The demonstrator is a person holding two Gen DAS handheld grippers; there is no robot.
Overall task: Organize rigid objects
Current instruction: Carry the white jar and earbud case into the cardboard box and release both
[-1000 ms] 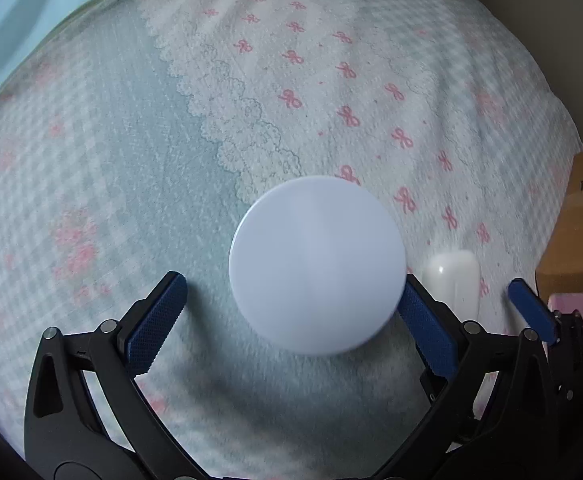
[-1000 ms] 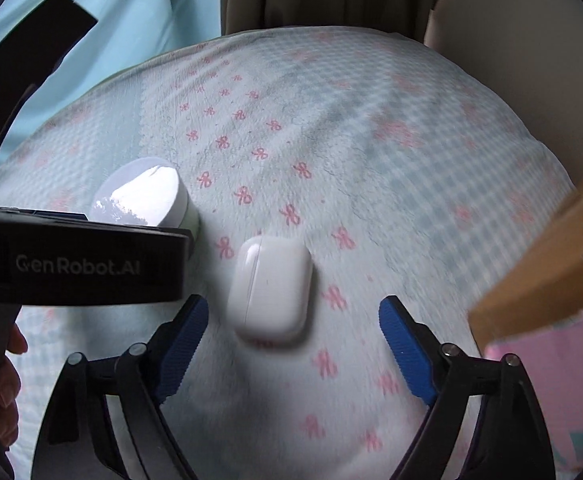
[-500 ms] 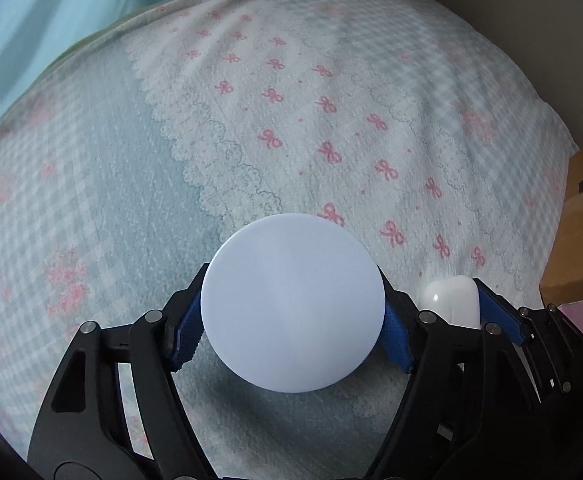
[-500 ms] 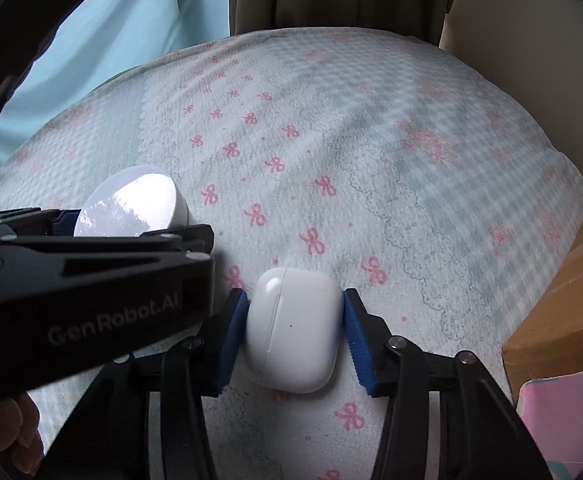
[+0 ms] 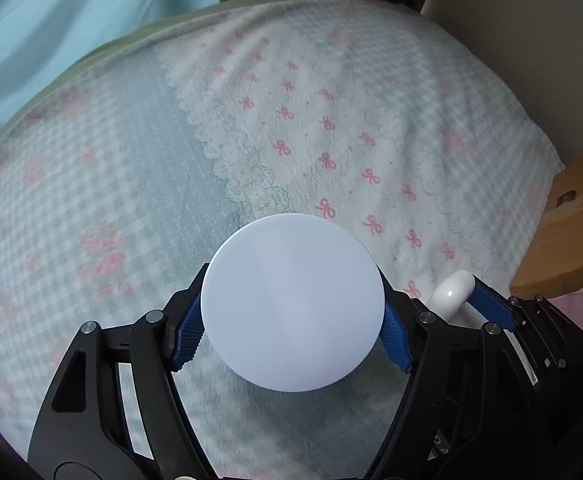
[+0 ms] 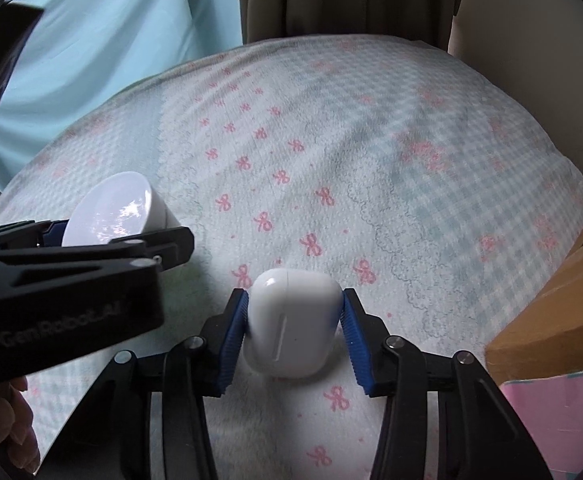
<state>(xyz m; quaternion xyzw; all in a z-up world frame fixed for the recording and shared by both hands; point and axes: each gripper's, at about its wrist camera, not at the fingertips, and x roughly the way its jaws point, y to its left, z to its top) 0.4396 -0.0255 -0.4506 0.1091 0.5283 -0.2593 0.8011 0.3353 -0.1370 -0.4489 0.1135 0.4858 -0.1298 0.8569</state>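
Each hand-held gripper clamps one item across its sides for carrying: the left hand-held gripper (image 5: 293,330) pinches the round white jar (image 5: 292,304), the right hand-held gripper (image 6: 293,334) the white earbud case (image 6: 291,322), both near the bed's (image 6: 371,160) right edge by the cardboard box (image 6: 551,320), likely their destination.

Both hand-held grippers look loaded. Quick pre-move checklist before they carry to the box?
1. Left hand-held gripper shut on the round white jar, pads on both sides: ok.
2. Right hand-held gripper shut on the white earbuds case, both pads touching: ok.
3. Case squarely held: not ok, it sits tilted between the pads.
4. Both items lifted clear of the bedspread: cannot tell.
5. The two grippers apart from each other: ok, though close side by side.
6. Free room inside the cardboard box: cannot tell, only its outer wall shows.
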